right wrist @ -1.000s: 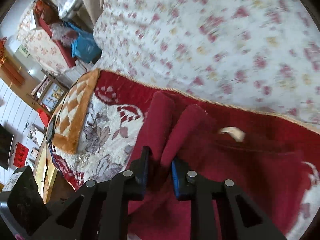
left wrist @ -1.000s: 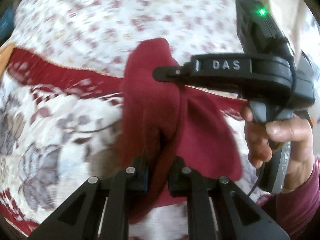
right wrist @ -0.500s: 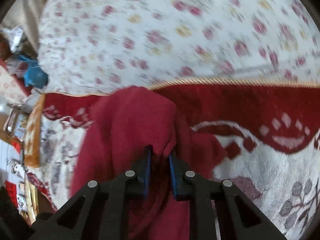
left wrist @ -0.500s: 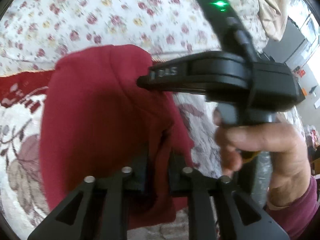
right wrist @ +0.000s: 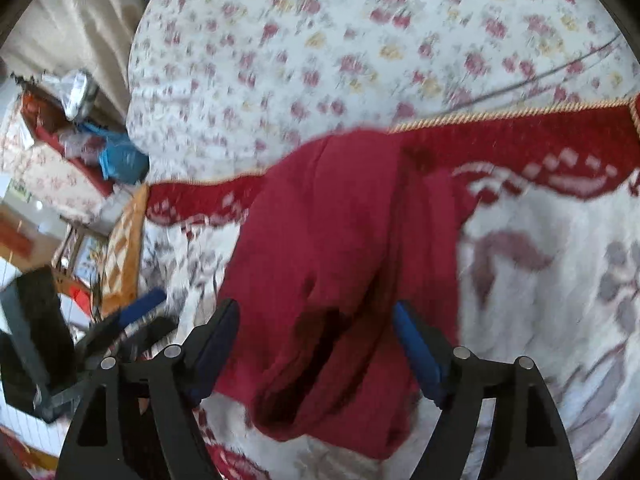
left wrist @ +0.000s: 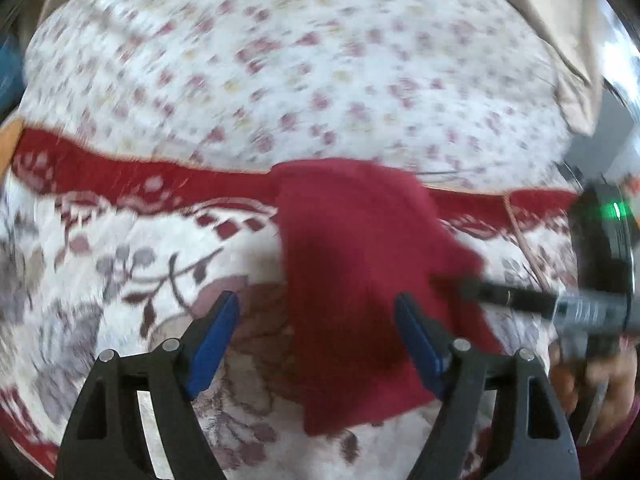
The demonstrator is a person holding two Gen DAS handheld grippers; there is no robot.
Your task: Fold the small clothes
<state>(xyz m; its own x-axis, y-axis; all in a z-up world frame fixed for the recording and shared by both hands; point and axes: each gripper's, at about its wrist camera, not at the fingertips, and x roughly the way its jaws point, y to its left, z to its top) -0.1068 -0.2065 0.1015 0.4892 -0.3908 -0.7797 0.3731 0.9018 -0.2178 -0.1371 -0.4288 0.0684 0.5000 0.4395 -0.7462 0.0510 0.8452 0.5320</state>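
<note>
A small dark red garment (left wrist: 360,280) lies folded in a heap on a white blanket with a red border (left wrist: 120,184). In the right wrist view the garment (right wrist: 340,264) lies bunched, with a dark fold near its front edge. My left gripper (left wrist: 316,332) is open, its blue pads either side of the garment's near part, holding nothing. My right gripper (right wrist: 316,340) is open too, straddling the garment's near edge. In the left wrist view the right gripper's black body (left wrist: 592,304) sits at the right edge, one finger over the garment's right side.
The blanket lies over a white flowered bedspread (left wrist: 300,60). An orange patterned blanket edge (right wrist: 124,248) and room clutter with a blue bag (right wrist: 120,160) show at the left of the right wrist view. A thin cable (right wrist: 540,76) crosses the bedspread. Both views are motion-blurred.
Both grippers were shut on the red garment and have opened and let it go. The garment now lies folded on the blanket, and both grippers have drawn back a little.
</note>
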